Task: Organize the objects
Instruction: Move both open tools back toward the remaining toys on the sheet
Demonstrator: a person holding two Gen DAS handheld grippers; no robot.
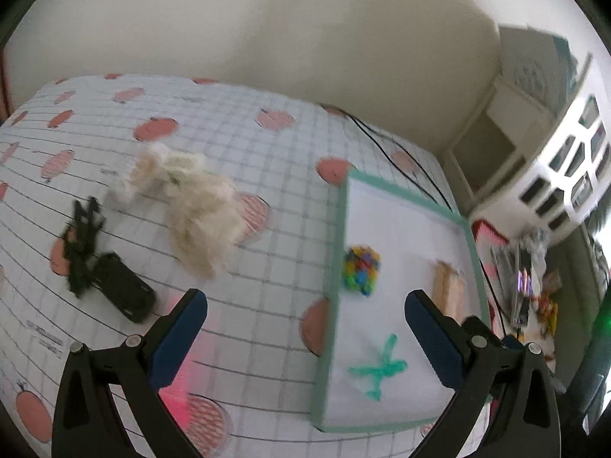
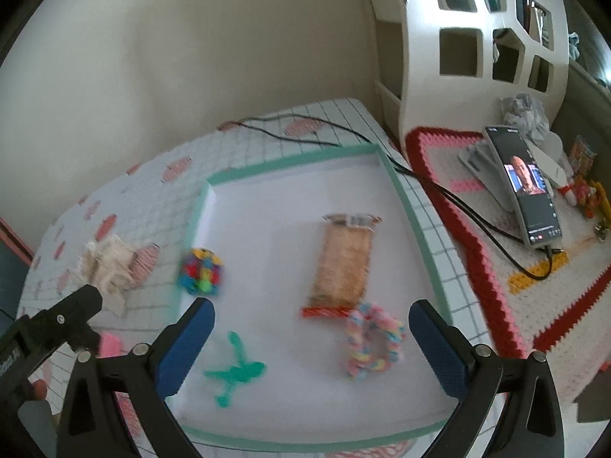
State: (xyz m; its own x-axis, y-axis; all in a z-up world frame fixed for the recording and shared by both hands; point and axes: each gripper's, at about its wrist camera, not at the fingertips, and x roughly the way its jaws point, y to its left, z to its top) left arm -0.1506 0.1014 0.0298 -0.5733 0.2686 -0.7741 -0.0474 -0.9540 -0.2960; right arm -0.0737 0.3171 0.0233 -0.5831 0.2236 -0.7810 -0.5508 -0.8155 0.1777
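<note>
Four items sit inside my tray [image 2: 410, 206], three wait outside its left rim, left gripper [image 1: 305, 337] and right gripper [image 2: 311, 345] spread wide, empty.

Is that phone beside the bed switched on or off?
On. The phone, propped on a stand, has a lit screen showing a video picture, and a cable is plugged into its lower end.

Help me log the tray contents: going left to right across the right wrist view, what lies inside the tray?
Multicoloured ball → green clip-like piece → snack packet → pastel scrunchie, all on the white floor of the tray. The packet and scrunchie overlap slightly in span, with the scrunchie reaching farther right.
</note>
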